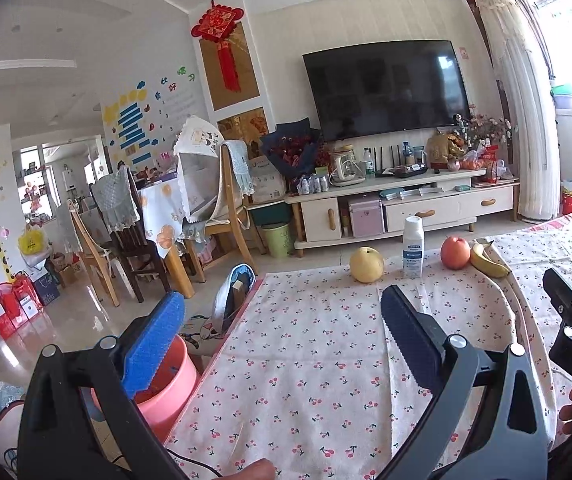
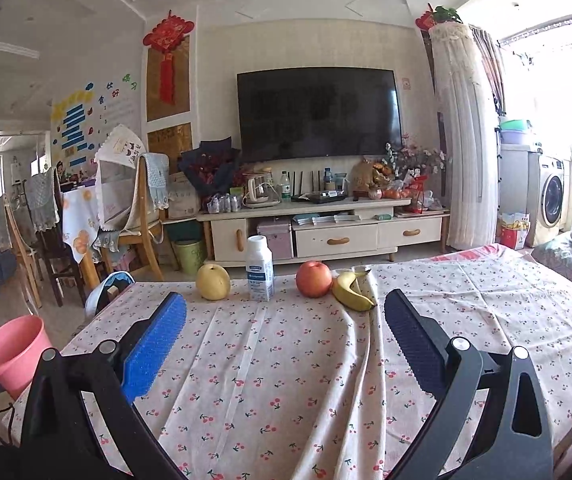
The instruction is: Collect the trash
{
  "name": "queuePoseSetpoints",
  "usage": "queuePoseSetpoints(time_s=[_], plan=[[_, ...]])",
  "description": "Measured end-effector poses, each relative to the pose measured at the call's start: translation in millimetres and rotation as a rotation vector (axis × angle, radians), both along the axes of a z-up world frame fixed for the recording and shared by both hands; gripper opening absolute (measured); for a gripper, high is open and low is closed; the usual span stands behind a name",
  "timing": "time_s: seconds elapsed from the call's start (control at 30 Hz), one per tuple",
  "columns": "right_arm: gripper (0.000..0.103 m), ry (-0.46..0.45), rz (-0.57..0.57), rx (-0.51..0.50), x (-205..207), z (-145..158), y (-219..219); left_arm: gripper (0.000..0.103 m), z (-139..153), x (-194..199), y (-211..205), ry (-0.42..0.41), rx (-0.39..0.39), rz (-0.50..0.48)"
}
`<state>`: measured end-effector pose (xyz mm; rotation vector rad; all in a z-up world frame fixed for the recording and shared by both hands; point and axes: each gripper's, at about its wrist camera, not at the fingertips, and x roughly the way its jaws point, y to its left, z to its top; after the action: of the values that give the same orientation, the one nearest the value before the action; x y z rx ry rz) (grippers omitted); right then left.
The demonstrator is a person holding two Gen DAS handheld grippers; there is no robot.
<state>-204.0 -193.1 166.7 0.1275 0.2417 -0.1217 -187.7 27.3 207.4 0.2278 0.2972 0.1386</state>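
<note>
- Trash on view came down to one likely piece: a white plastic bottle (image 2: 260, 269) with a blue label, standing upright on the tabletop (image 2: 286, 380) between a yellow pear (image 2: 213, 282) and a red apple (image 2: 313, 279), with a banana (image 2: 351, 286) just beside the apple.
- A pink bucket (image 2: 12, 354) stood on the floor off the tabletop's left edge, well apart from the bottle; what lay inside it could not be seen.
- Left claw (image 1: 282, 344) was spread wide and empty, hovering over the tabletop's left side, near the bucket.
- Right claw (image 2: 286, 344) was likewise spread and empty, pointed at the row of fruit and bottle.
- As a judgement, the scene fitted a reach toward the bottle; whether other trash already sat in the bucket could not be told.
- Taking the bottle would call for a level approach between pear and apple, closing on its body without tipping it.
- Bottle label text was too small to read; the other claw's body in the left view showed the letters "DAS".
</note>
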Motion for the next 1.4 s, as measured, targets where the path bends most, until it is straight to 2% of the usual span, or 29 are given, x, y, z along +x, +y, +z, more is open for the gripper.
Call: queuePoseSetpoints(time_s=[0.33,0.67,1.03,1.4], plan=[[0.098,-0.054,-0.046,-0.034,-19,5,-4,0.099,17,-18,-9,-0.050,-0.012,-0.001],[0.098,-0.032,-0.054,-0.037,-18,1,-4,0.099,16,-22,-6,-0.045,-0.033,-0.015],[0.098,0.010,-0.030,-0.070,-6,-6,1,0.099,0,-4,0,0.000,-0.076,-0.006],[0.098,0.041,-0.060,-0.093,7,-15,-2,0.099,-23,15,-2,0.045,-0.117,-0.044]])
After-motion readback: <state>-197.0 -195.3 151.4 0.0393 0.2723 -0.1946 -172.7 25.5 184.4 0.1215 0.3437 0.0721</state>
